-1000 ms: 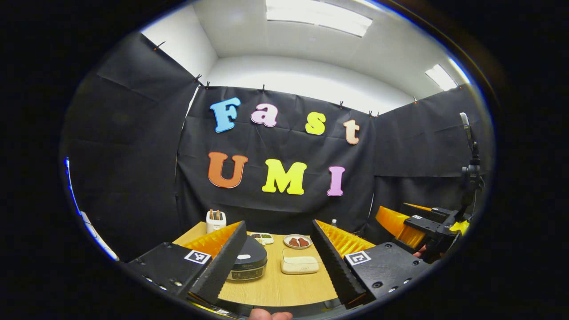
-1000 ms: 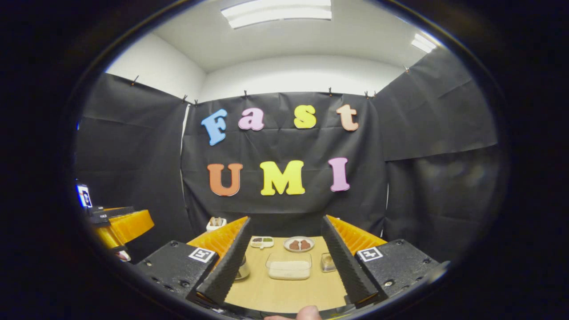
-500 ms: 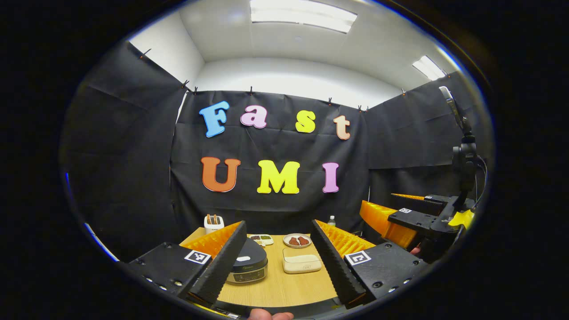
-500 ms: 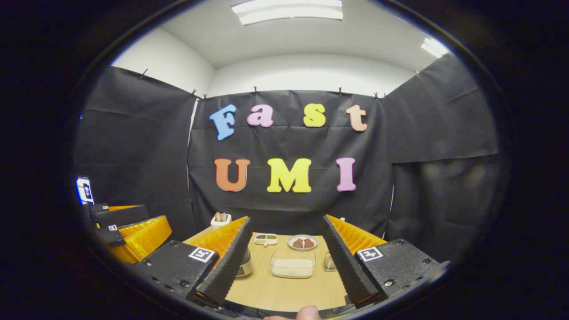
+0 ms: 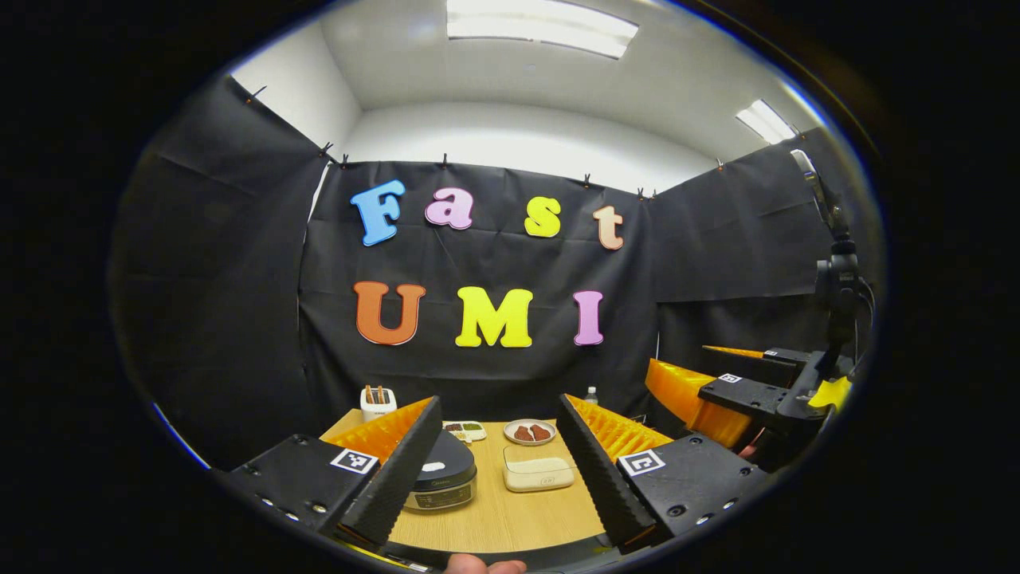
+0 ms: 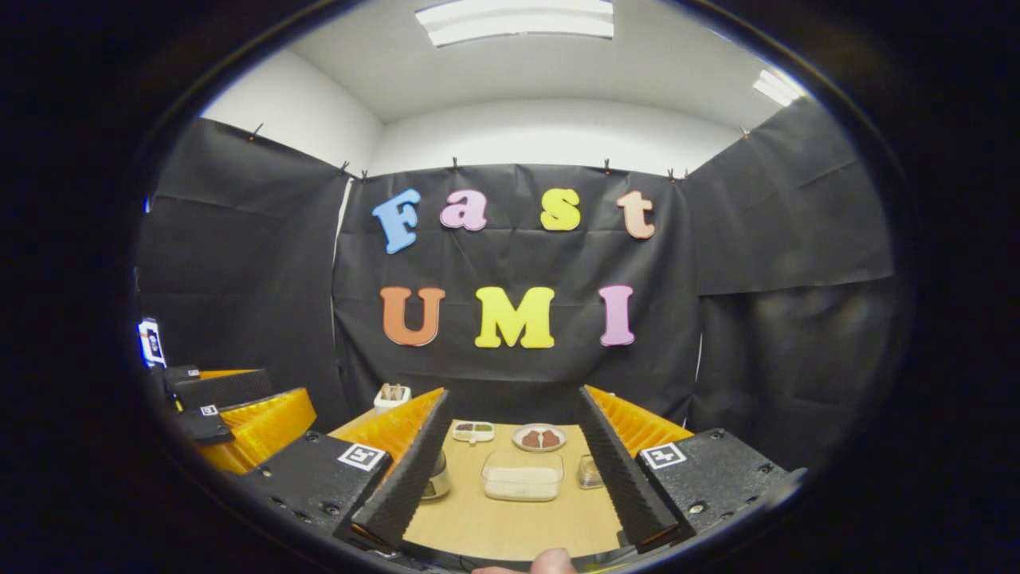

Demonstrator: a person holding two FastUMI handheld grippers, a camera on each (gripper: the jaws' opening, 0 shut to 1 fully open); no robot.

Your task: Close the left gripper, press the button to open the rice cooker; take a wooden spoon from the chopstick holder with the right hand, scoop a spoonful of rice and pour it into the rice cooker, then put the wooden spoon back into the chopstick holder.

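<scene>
Comparing this moment with the second before, we saw almost nothing change: both views had drifted slightly, and we judged the task still unstarted. Nearest, the left gripper (image 5: 498, 470) stood wide open and empty, touching nothing, though it must close before pressing. The right gripper (image 6: 514, 478) was likewise spread wide and empty. Beyond the left fingers sat the rice cooker (image 5: 442, 478), lid down, on the wooden table (image 5: 494, 518), with the rice container (image 5: 538, 473) just beside it. Farthest, at the table's back left corner, stood the chopstick holder (image 5: 376, 402), its wooden spoon (image 5: 374, 393) untouched.
</scene>
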